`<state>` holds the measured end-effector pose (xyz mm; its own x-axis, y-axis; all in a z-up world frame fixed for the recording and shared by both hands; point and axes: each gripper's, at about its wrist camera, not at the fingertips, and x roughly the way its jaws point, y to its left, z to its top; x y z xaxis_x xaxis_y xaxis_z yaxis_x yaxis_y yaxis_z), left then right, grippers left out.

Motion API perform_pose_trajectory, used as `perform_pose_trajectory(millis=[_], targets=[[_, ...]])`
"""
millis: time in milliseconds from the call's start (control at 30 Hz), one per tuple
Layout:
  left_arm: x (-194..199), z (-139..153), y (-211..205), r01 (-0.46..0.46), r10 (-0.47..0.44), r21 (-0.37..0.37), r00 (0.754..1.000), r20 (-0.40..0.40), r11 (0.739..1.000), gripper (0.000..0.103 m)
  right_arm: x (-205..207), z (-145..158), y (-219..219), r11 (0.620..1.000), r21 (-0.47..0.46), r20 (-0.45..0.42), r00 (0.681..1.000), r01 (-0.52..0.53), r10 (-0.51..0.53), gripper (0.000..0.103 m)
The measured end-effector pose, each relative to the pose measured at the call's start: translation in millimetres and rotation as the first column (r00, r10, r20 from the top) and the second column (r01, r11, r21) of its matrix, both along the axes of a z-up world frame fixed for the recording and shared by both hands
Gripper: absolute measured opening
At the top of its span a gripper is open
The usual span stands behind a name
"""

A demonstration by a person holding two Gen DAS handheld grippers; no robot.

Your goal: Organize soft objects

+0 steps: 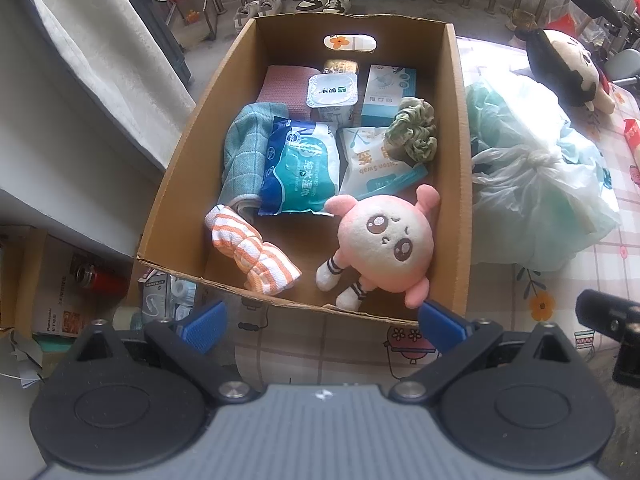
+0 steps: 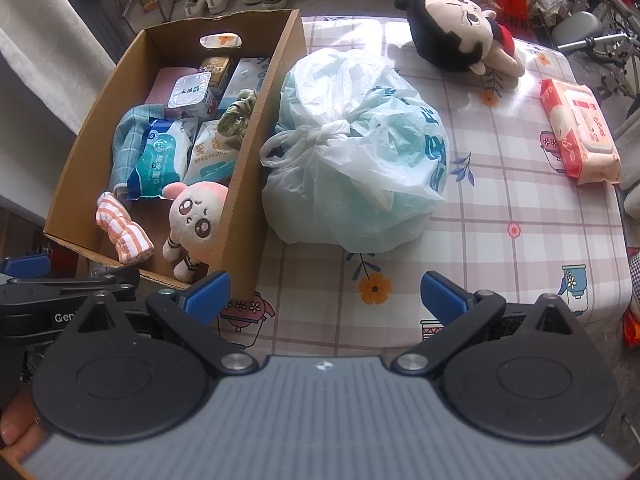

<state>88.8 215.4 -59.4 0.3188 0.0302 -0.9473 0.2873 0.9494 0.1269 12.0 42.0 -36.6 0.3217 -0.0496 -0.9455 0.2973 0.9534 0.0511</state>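
Your left gripper [image 1: 320, 326] hovers just short of the near wall of an open cardboard box [image 1: 182, 152], its blue fingers [image 1: 204, 326] spread wide apart and empty. Your right gripper [image 2: 325, 297] hangs over the checked counter [image 2: 516, 216], fingers equally wide apart, holding nothing.

Inside the box, at the near right, a pink plush doll [image 1: 384, 246] lies on its back. To its left sits an orange-striped cloth [image 1: 252, 254]. Behind them a blue wet-wipe pack [image 1: 300, 170] carries Chinese print you cannot read clearly, and a white pouch [image 1: 370, 164] reads "Cotton Swab" (upside down from here). A green scrunchie [image 1: 412, 130] rests on that pouch. Farther back stand a foil-lidded cup [image 1: 332, 94], a pale box marked "20" [image 1: 390, 90], a teal checked towel [image 1: 246, 148] and a pink cloth [image 1: 286, 88] partly hidden beneath the cup.

Right of the box, touching its wall, slumps a knotted plastic bag [image 2: 360, 148]; its blue lettering is crumpled beyond reading. Far right lie a black-haired doll [image 2: 460, 32] and a red wipe pack [image 2: 578, 134], its label too blurred to read.
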Motion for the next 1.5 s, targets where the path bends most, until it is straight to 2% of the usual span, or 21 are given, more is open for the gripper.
perform_pose_trajectory(millis=[1500], targets=[[9.0,-2.4,-5.3,0.006,-0.006,0.009,1.000,0.007,1.000,0.102,15.4,-4.5,-2.5,0.999,0.000,-0.006,0.999,-0.032,0.032,0.102]])
